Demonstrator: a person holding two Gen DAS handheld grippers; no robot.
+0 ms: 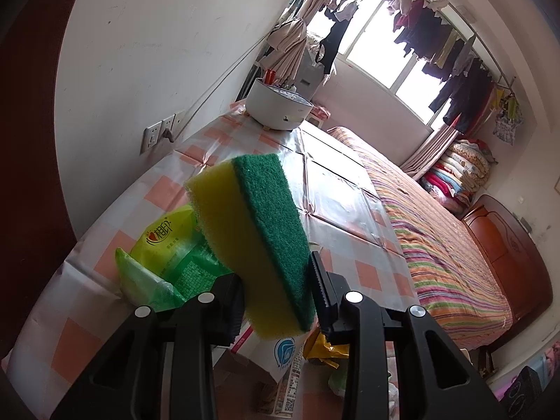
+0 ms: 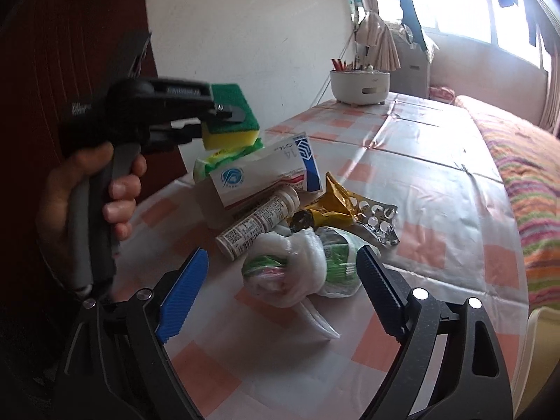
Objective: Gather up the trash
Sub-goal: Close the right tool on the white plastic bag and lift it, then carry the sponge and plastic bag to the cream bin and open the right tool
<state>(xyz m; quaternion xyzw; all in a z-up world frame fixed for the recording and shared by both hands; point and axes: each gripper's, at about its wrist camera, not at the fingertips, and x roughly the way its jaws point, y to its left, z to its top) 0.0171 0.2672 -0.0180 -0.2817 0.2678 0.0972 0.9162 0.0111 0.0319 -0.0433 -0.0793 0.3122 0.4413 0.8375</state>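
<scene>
My left gripper [image 1: 276, 294] is shut on a yellow sponge with a green scouring face [image 1: 252, 231], held up above the checked table [image 1: 336, 199]. In the right wrist view a hand holds that left gripper [image 2: 224, 119] with the sponge [image 2: 231, 122] over the trash pile. My right gripper [image 2: 283, 294] is open low over the table, its fingers either side of a crumpled white and green plastic bag [image 2: 304, 273], not pressing it. Behind the bag lie a pill bottle [image 2: 259, 220], a white and blue box [image 2: 266, 171], a yellow wrapper [image 2: 336, 199] and a blister pack [image 2: 378, 220].
A green tissue packet [image 1: 168, 245] lies under the sponge near the wall. A white round holder with pens [image 2: 360, 84] stands at the table's far end. A bed with a striped cover [image 1: 455, 238] runs along the table's right edge. A wall socket [image 1: 157, 133] is on the left.
</scene>
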